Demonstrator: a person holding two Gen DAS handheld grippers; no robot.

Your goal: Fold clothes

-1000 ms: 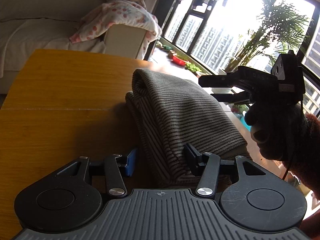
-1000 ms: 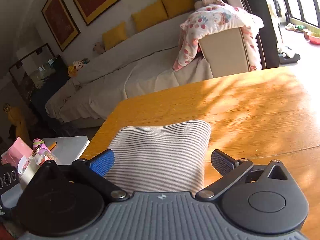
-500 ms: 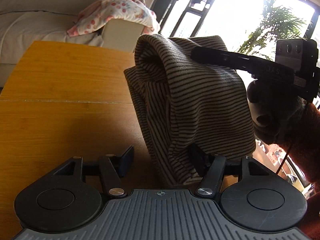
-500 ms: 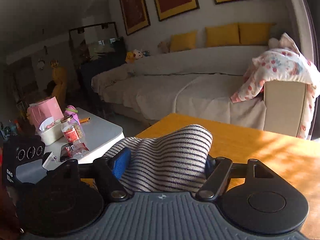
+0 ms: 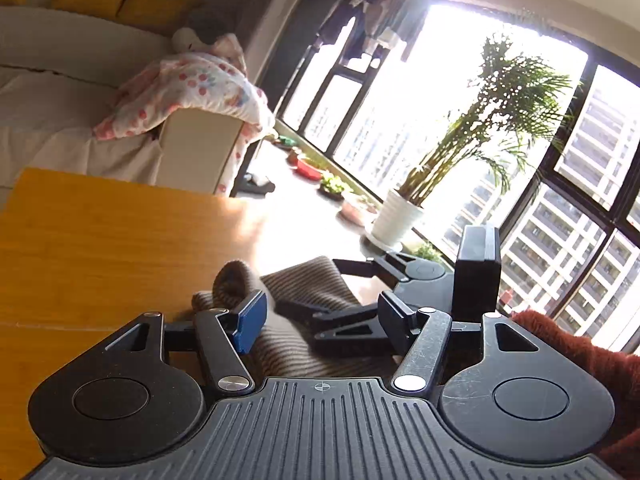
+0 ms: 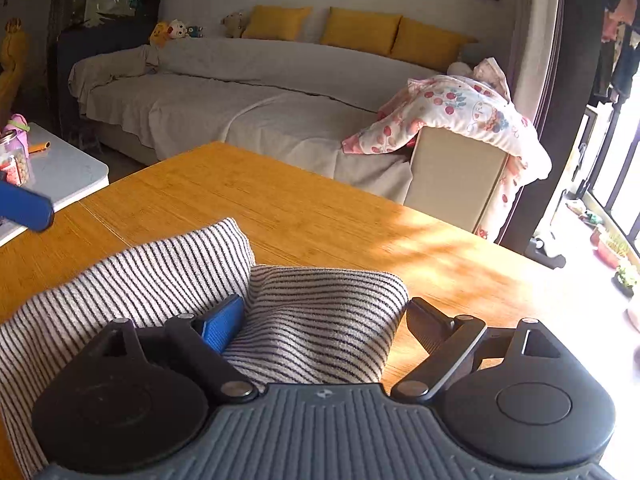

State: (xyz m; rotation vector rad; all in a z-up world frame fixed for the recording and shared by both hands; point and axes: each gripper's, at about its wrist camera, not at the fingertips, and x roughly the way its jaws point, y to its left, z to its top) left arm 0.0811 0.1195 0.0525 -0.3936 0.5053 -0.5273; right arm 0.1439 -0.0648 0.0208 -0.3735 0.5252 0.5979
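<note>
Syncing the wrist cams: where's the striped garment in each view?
Left wrist: striped garment low centre, bunched on the wooden table, running between the tool's fingers.
Right wrist: striped garment lower left to centre, on the table.
Shared landmark: floral blanket draped over the sofa arm.

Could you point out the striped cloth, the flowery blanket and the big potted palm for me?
striped cloth [image 6: 320, 320]: right wrist view, on the folded flap lying on the table.
flowery blanket [image 6: 460, 116]: right wrist view, on the part draped over the sofa arm.
potted palm [image 5: 398, 216]: left wrist view, on its white pot.
</note>
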